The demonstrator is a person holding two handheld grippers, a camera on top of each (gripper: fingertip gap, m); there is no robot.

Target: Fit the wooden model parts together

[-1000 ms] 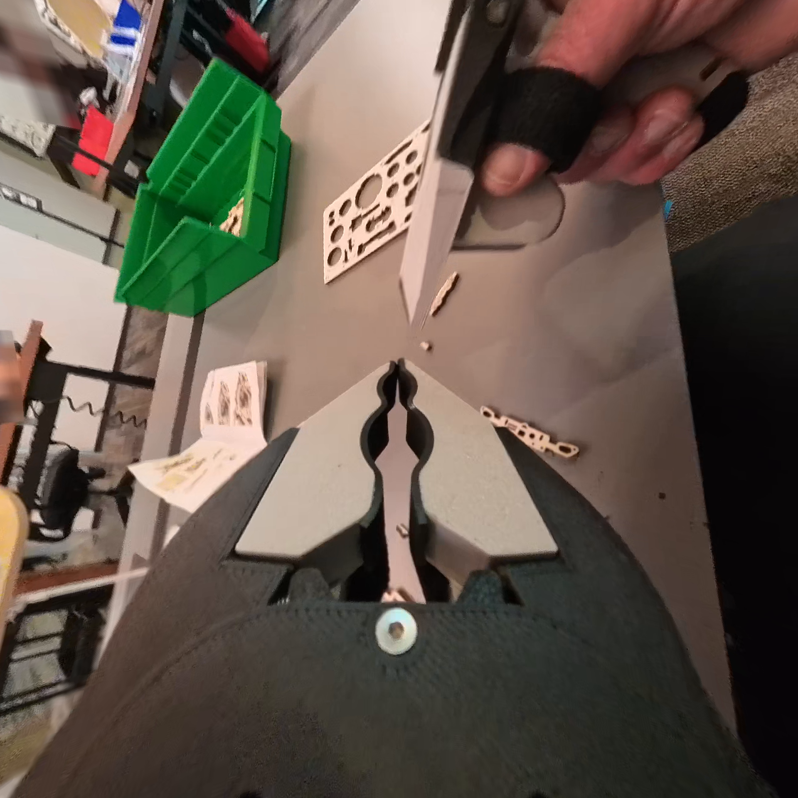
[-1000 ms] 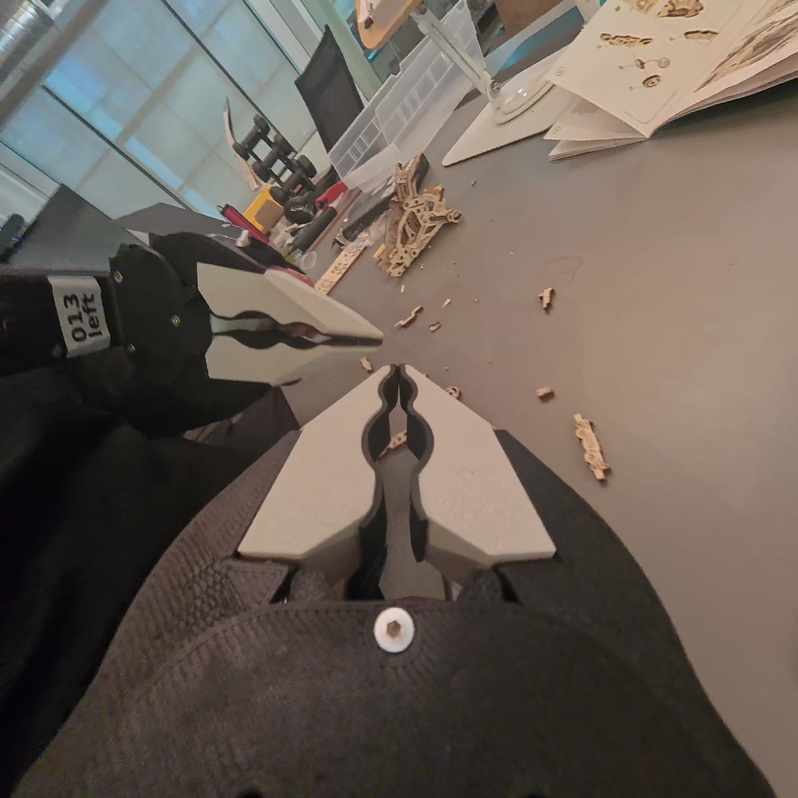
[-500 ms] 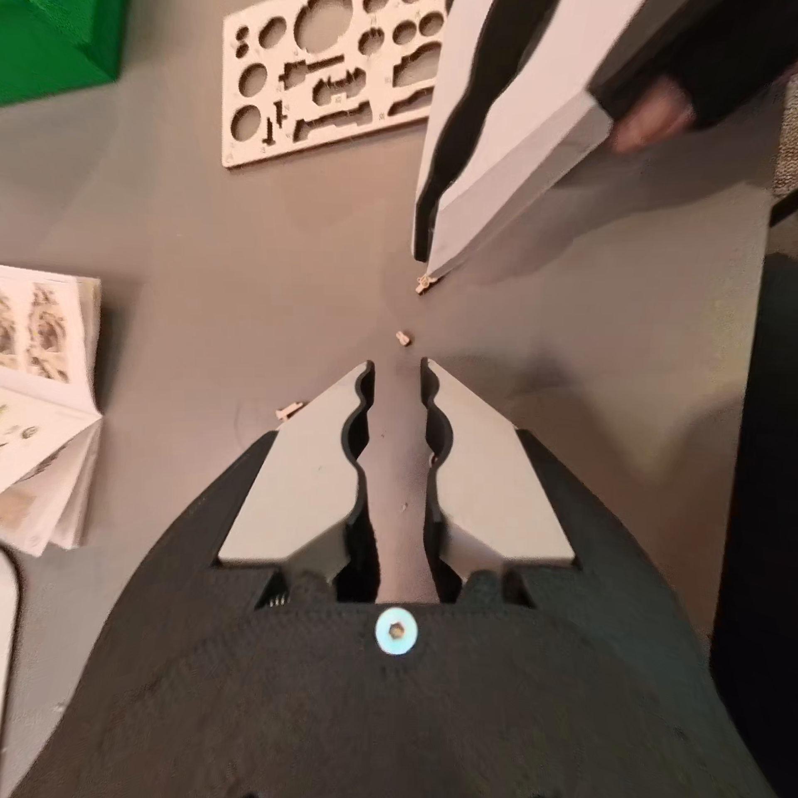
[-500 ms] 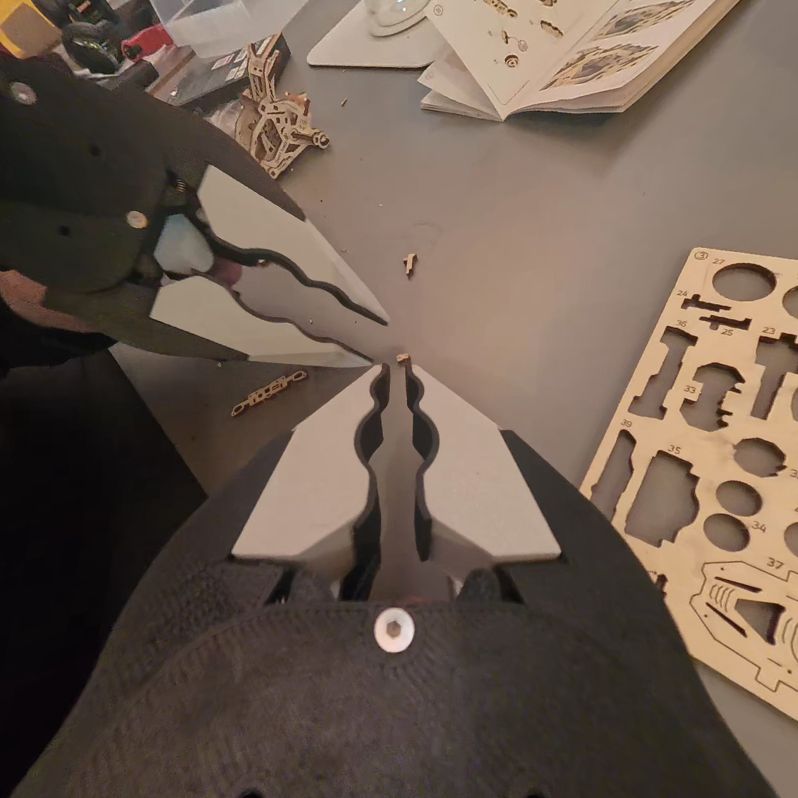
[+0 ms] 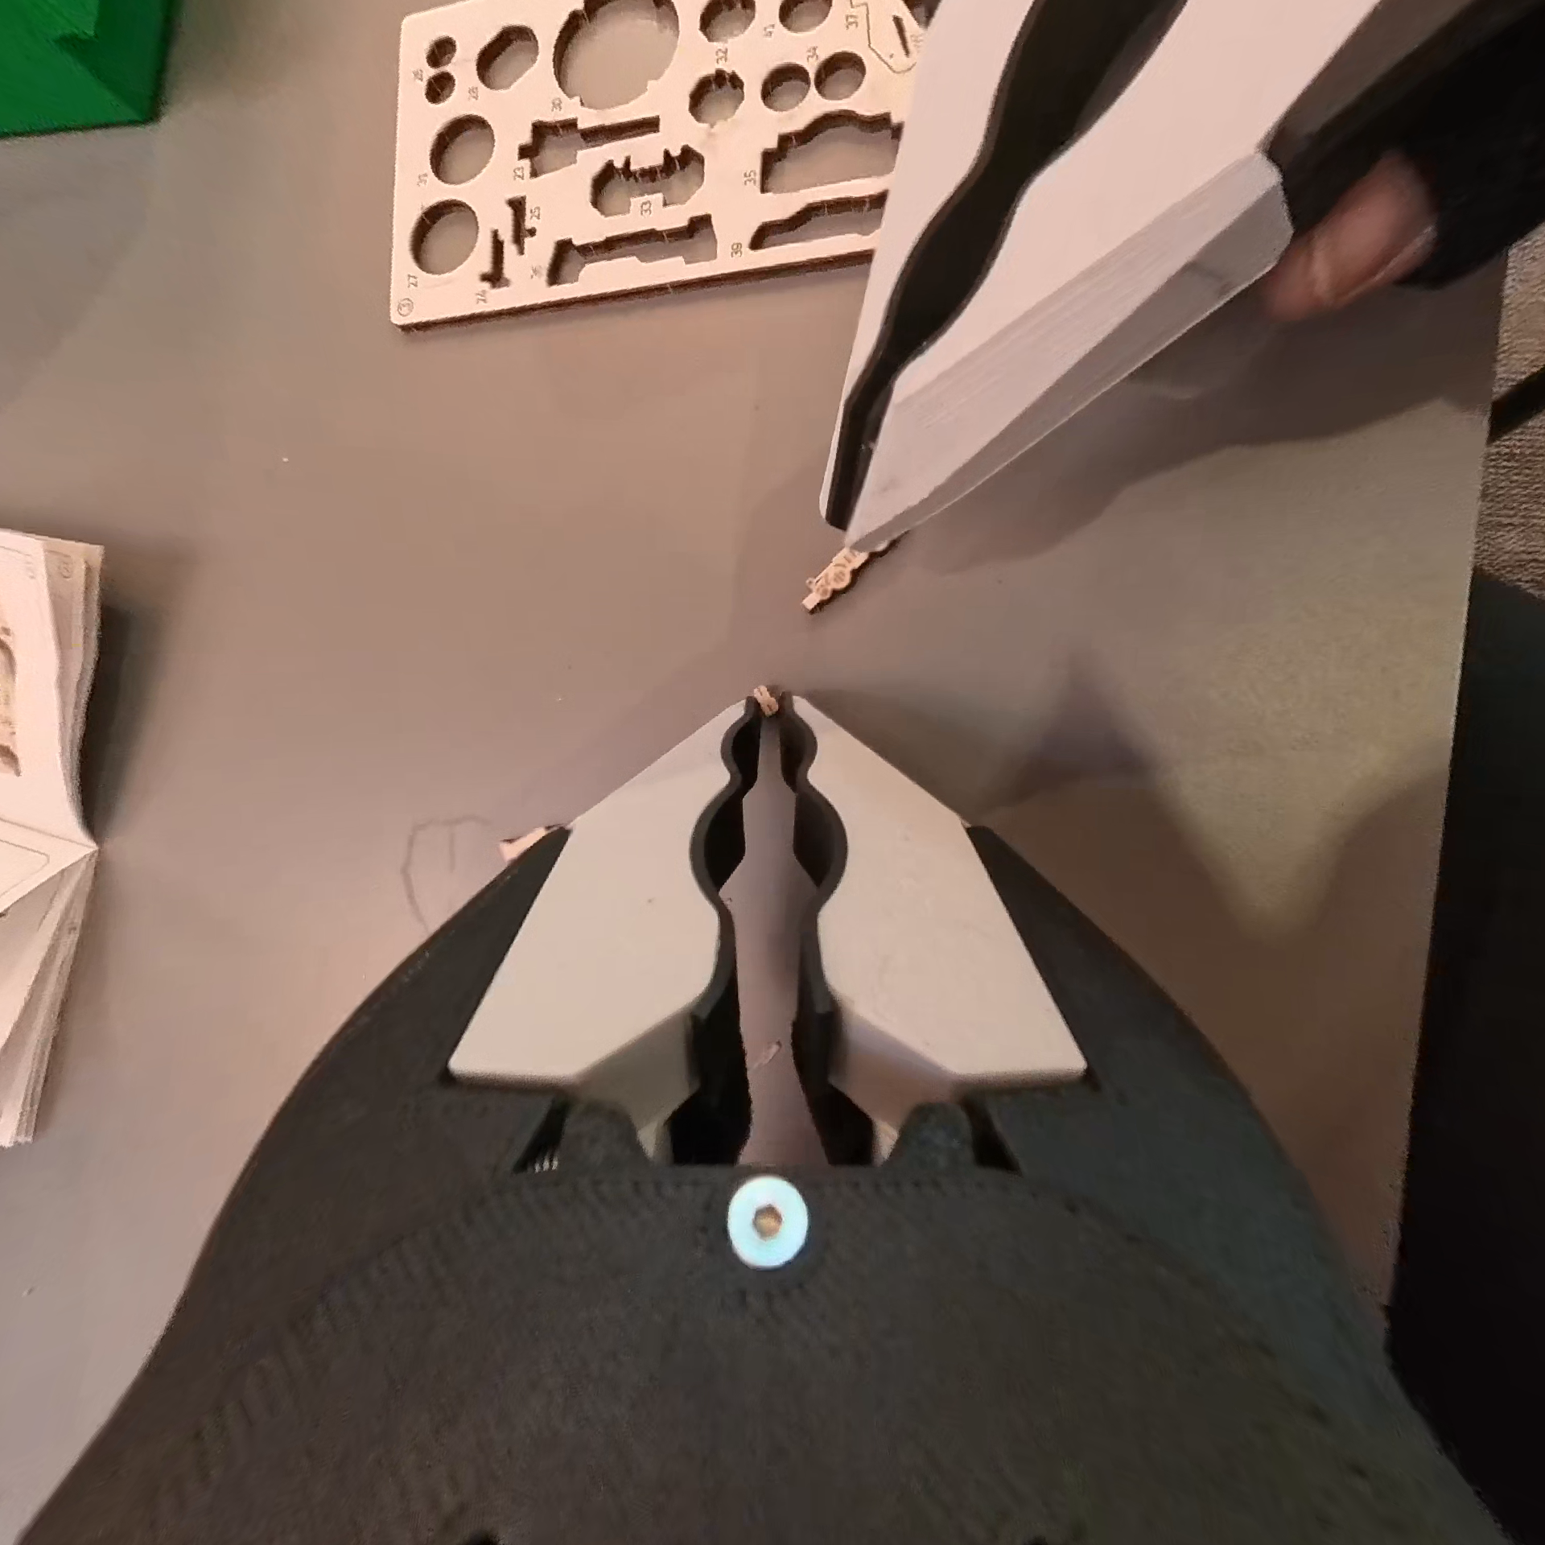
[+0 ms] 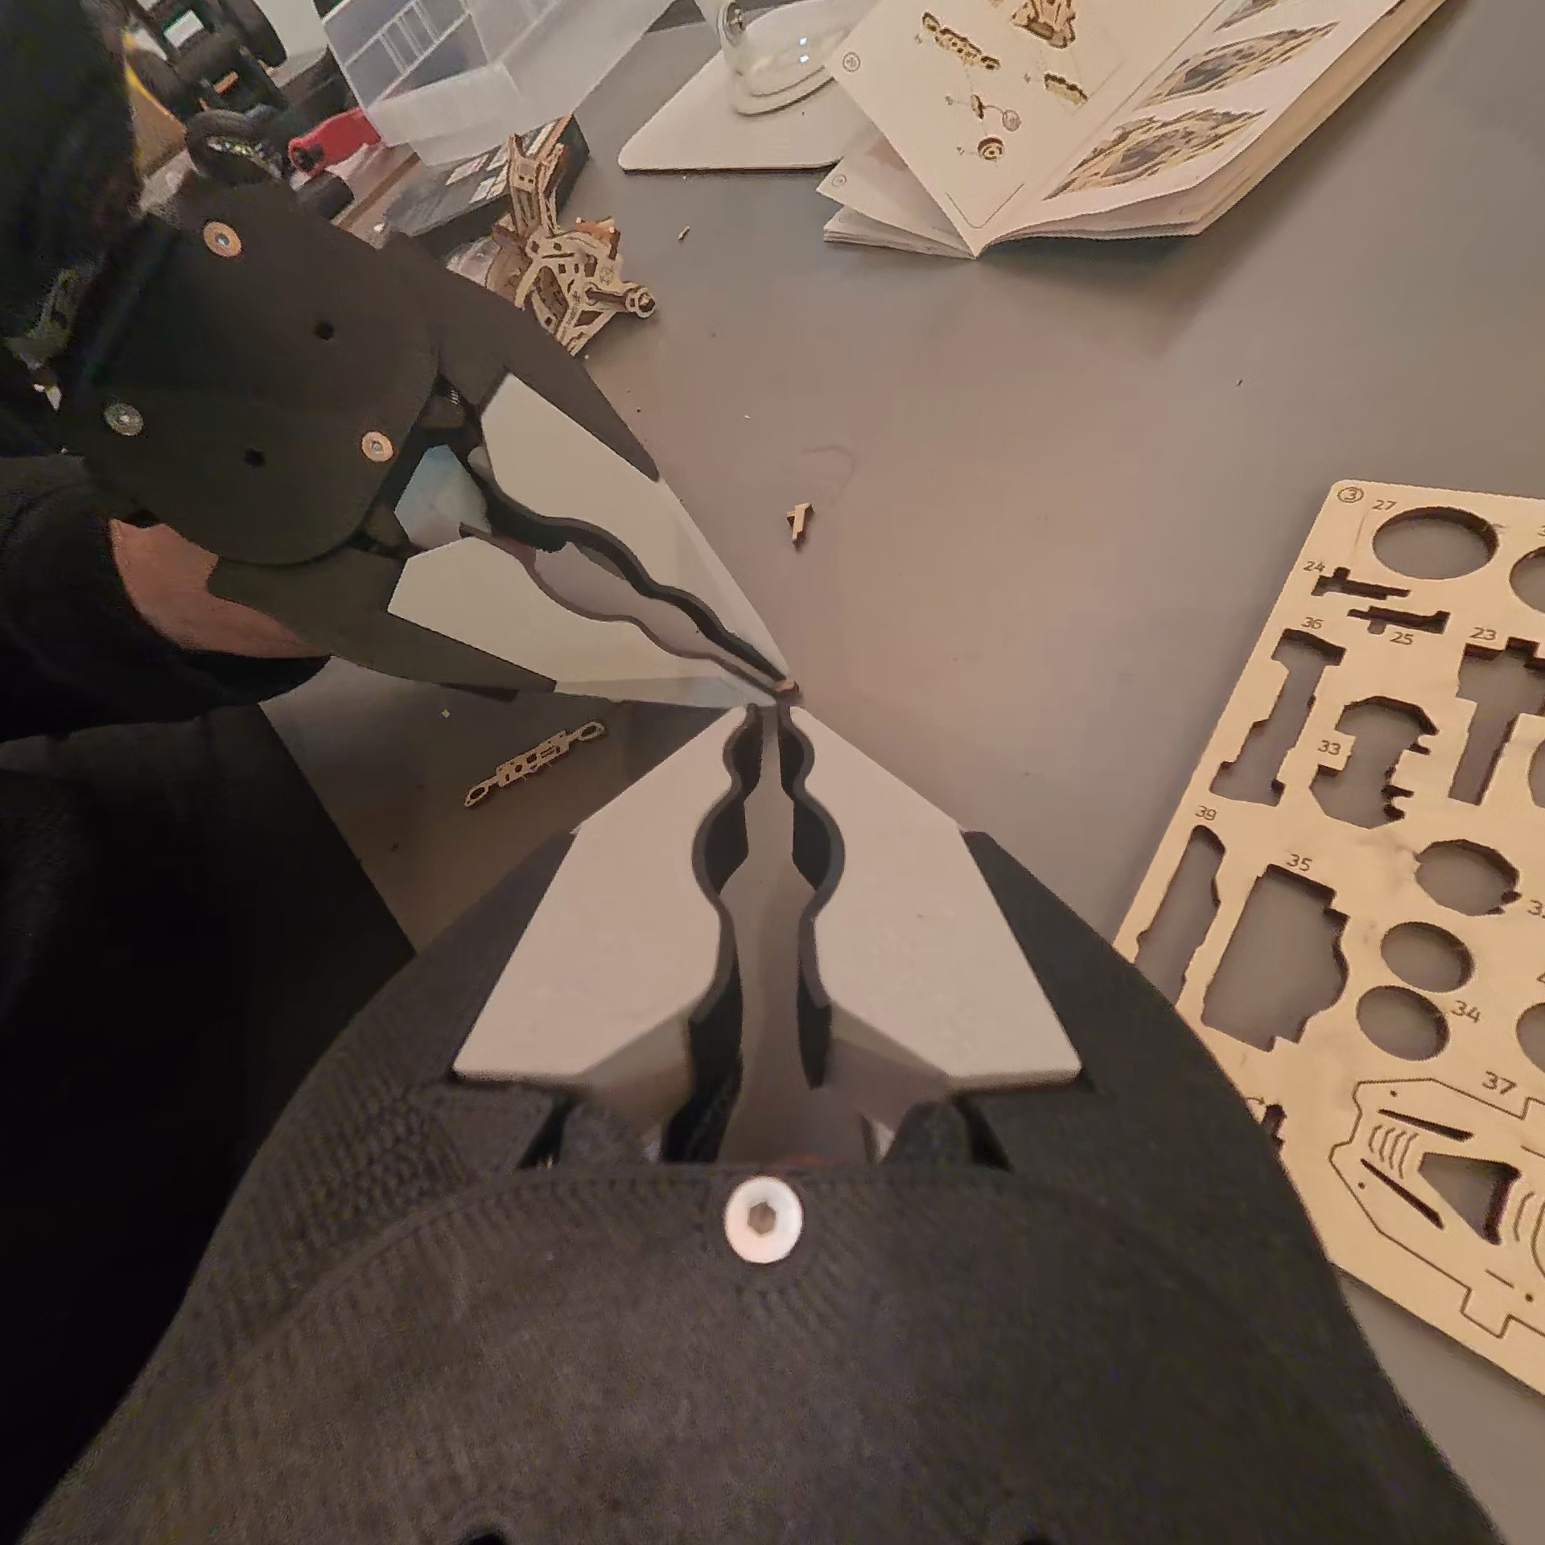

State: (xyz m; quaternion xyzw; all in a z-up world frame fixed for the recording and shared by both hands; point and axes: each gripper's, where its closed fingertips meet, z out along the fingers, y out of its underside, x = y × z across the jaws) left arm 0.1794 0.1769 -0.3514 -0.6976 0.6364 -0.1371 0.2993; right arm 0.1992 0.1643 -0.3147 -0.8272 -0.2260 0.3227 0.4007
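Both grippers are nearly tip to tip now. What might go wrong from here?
The tiny wooden peg sits only at the very tips of the left gripper; it may flick out. The right gripper is close, so the tips may clash. Its hold on the slotted part looks unsure.

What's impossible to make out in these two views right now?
- Shape of the chip in the left tool: too small, both views.
- Whether the right tool grips the part: its tip covers the contact, left view.
- Green bin: cut by the left view's corner.
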